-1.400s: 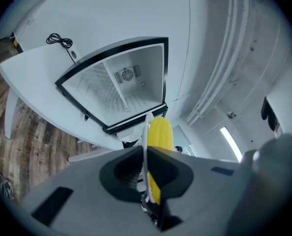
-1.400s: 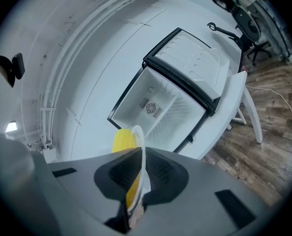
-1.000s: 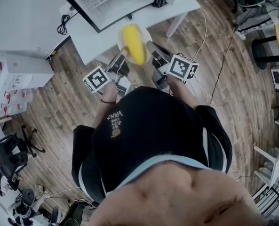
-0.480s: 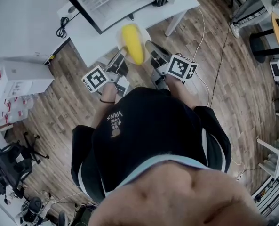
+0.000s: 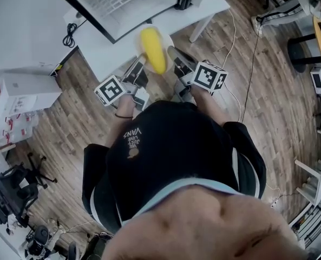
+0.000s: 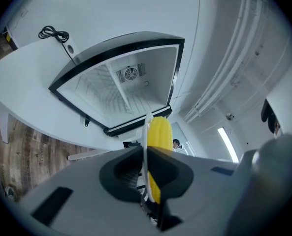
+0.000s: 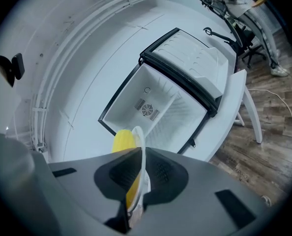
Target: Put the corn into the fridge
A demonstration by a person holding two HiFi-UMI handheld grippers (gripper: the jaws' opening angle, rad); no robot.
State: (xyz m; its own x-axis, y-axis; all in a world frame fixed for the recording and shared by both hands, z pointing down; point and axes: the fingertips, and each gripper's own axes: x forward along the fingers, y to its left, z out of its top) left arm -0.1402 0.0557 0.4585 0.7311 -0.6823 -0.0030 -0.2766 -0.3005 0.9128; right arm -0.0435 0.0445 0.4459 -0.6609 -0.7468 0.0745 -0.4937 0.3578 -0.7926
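A yellow corn cob (image 5: 153,50) lies on a small white plate (image 5: 169,38), held level in front of the person. My left gripper (image 5: 140,64) is shut on the plate's left rim and my right gripper (image 5: 174,53) is shut on its right rim. In the left gripper view the plate rim (image 6: 146,127) runs edge-on between the shut jaws of the gripper (image 6: 146,154), with the corn (image 6: 160,134) just right of it. In the right gripper view the gripper (image 7: 142,157) pinches the rim (image 7: 141,139), the corn (image 7: 122,142) to its left. Ahead, the small fridge (image 5: 129,3) stands open and empty (image 6: 121,87) (image 7: 160,102).
The fridge sits on a white table (image 5: 103,45) with a coiled black cable (image 5: 71,28) on it. White boxes (image 5: 22,93) stand on the wooden floor at the left, office chairs (image 5: 11,186) at the lower left, and desks with cables (image 5: 312,47) at the right.
The grippers, plate and corn have kept still. Only the head view has drifted slightly.
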